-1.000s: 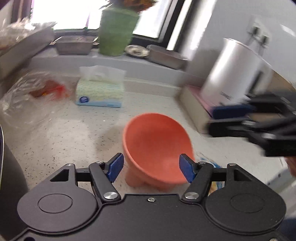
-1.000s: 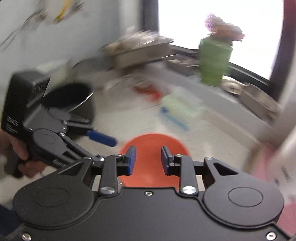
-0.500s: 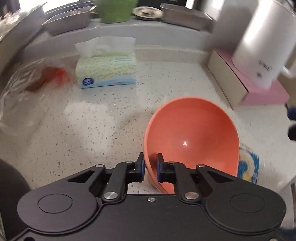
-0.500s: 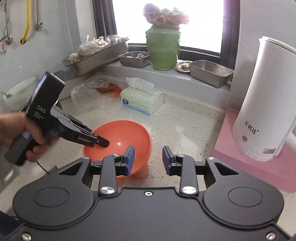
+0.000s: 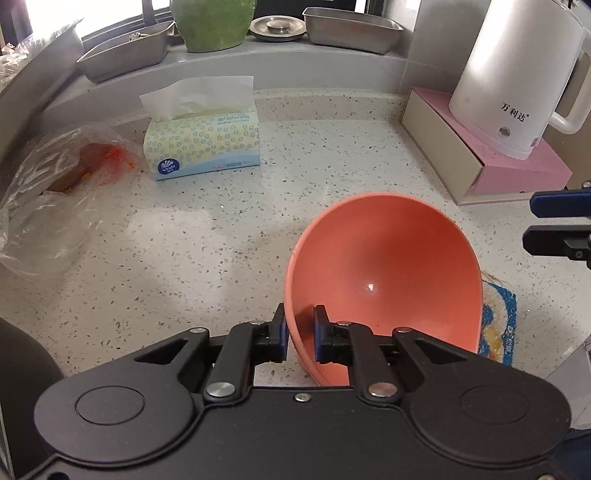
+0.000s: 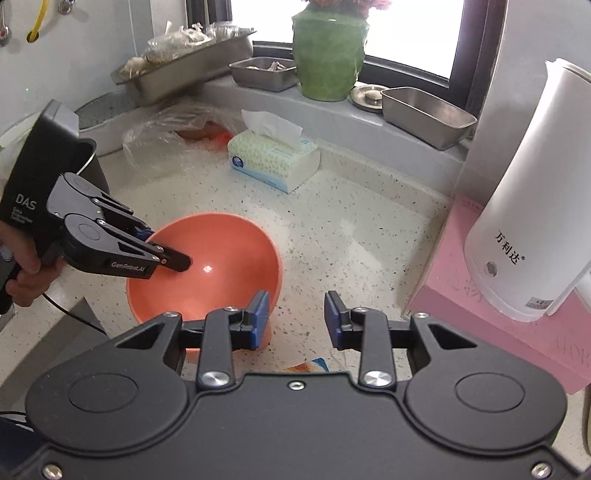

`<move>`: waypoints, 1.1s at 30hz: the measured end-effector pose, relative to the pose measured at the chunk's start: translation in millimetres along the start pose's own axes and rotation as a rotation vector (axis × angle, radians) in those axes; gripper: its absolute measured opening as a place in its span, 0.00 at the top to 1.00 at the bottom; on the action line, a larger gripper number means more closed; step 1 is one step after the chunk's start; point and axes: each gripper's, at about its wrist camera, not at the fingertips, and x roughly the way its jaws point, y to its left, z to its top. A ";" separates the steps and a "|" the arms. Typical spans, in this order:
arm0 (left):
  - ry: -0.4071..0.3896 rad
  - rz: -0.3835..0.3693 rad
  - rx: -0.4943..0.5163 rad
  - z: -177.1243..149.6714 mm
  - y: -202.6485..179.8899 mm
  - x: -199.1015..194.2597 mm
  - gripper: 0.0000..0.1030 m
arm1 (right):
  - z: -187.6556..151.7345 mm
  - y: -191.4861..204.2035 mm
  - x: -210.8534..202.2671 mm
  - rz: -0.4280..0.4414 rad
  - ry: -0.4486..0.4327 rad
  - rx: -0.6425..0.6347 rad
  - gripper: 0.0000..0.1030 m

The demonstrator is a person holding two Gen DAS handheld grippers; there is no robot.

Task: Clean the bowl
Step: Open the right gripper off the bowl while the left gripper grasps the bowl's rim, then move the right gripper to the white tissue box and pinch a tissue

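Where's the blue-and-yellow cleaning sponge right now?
The blue-and-yellow sponge lies flat on the speckled countertop, tucked behind the tilted orange plastic bowl, at the left wrist view's lower right.

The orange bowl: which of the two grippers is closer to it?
Left. The left gripper is clamped on the orange bowl at its rim; the right gripper hovers open beside it, not touching.

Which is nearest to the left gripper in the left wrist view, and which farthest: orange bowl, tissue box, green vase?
1. Orange bowl: its rim is clamped in the left gripper.
2. Tissue box: mid-counter, left of centre.
3. Green vase: on the back ledge.
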 end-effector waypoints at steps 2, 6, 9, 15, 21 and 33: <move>-0.003 0.008 -0.007 0.4 -1.7 0.4 0.87 | 2.3 0.4 2.2 -0.005 0.005 -0.001 0.64; -0.006 0.014 -0.027 -0.5 -2.2 0.1 0.87 | 10.3 0.5 4.2 -0.023 -0.005 -0.044 0.62; -0.007 0.026 -0.059 0.1 -2.9 0.3 0.87 | 22.5 -3.3 5.3 -0.021 -0.024 -0.077 0.61; -0.012 0.044 -0.126 -1.0 -3.1 -0.1 0.87 | 67.4 -3.9 19.7 -0.022 -0.067 -0.192 0.53; -0.026 0.067 -0.152 -1.8 -3.3 -1.6 0.87 | 118.3 -0.3 65.6 0.039 -0.129 -0.360 0.43; -0.018 0.045 -0.134 -0.2 3.6 0.8 0.87 | 135.2 -1.4 110.7 0.004 -0.137 -0.287 0.42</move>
